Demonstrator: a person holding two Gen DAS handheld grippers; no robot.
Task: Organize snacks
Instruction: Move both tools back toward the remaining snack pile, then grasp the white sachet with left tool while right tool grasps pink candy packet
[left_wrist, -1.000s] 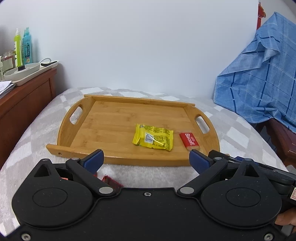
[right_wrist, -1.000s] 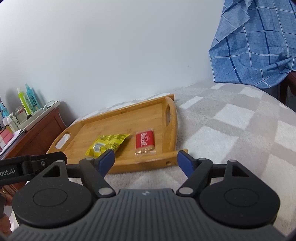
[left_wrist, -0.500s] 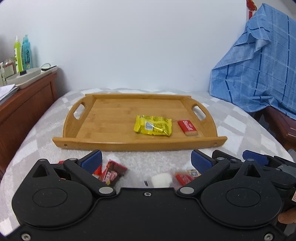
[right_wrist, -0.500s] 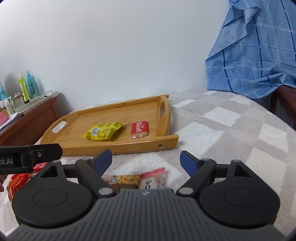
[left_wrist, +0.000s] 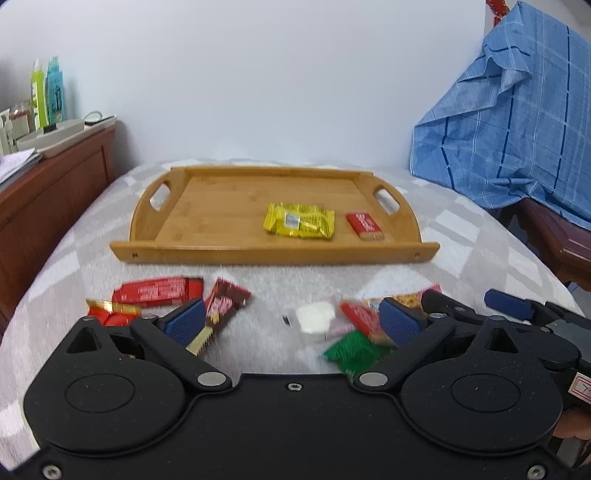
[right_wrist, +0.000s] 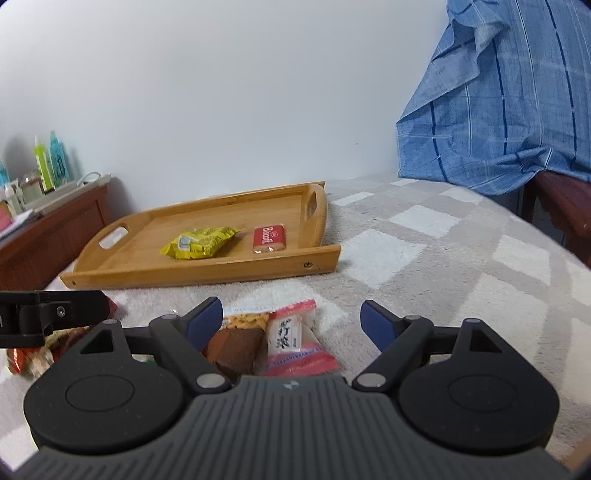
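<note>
A bamboo tray (left_wrist: 221, 206) lies on the bed with a yellow packet (left_wrist: 299, 225) and a red Biscoff biscuit (left_wrist: 364, 226) in it. Loose snacks lie in front of it: a red bar (left_wrist: 159, 291), a brown wrapper (left_wrist: 221, 310), a white candy (left_wrist: 316, 317) and a green packet (left_wrist: 351, 350). My left gripper (left_wrist: 291, 323) hovers over these with its jaws closing, and its pads touch nothing. My right gripper (right_wrist: 291, 321) hangs with its jaws opening above a brown-orange snack (right_wrist: 240, 339) and a pink-white candy pack (right_wrist: 291, 339), gripping neither. The tray (right_wrist: 147, 236) lies beyond.
A grey and white checked blanket (left_wrist: 461, 229) covers the bed. A wooden cabinet (left_wrist: 48, 192) with bottles (left_wrist: 48, 92) stands at the left. A blue checked cloth (left_wrist: 517, 129) drapes over furniture at the right.
Both grippers have drawn back from the tray and sunk a little. The loose snacks in front of the tray have come into view beneath them.
</note>
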